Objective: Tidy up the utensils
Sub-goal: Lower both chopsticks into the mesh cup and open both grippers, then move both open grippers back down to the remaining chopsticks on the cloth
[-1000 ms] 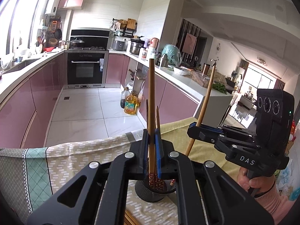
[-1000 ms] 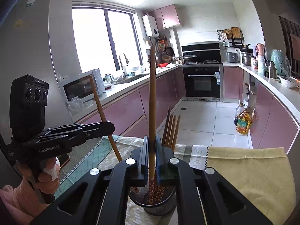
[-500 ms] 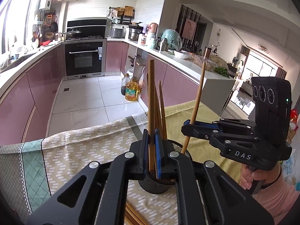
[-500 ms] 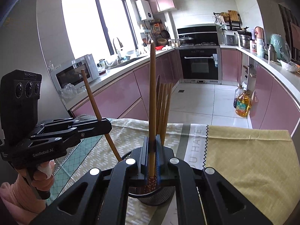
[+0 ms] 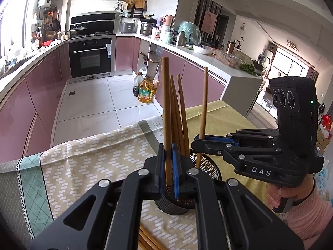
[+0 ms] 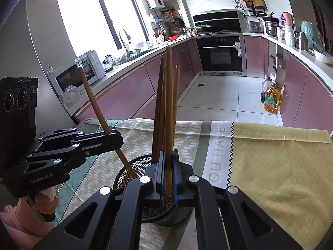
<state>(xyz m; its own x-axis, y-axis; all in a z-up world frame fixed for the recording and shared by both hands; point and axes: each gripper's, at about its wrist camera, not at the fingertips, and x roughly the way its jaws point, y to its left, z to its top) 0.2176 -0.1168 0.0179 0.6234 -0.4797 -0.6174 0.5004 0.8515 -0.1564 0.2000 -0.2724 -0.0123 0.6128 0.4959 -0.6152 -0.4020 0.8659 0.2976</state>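
A black mesh holder [image 5: 210, 166] [image 6: 129, 170] stands on the tablecloth with several wooden chopsticks [image 5: 181, 114] [image 6: 159, 104] upright in it. My left gripper [image 5: 168, 166] [image 6: 116, 137] is shut on one chopstick [image 5: 166, 114] [image 6: 93, 100], whose lower end reaches inside the holder. My right gripper [image 6: 168, 173] [image 5: 199, 141] is shut on another chopstick [image 6: 169, 104] [image 5: 203, 104], its patterned tip also down in the holder. Both grippers hover just over the rim, left one from the left, right one from the right.
A patterned tablecloth [image 5: 83, 162] and a yellow cloth [image 6: 281, 156] cover the table, whose far edge drops to the tiled floor. Loose chopsticks [image 5: 145, 239] lie near the front. Oil bottles [image 5: 145, 91] stand on the floor by pink cabinets.
Both grippers have sunk toward the holder with their chopsticks. The chopstick tips have gone down into the mesh cup, and the holder now shows more fully.
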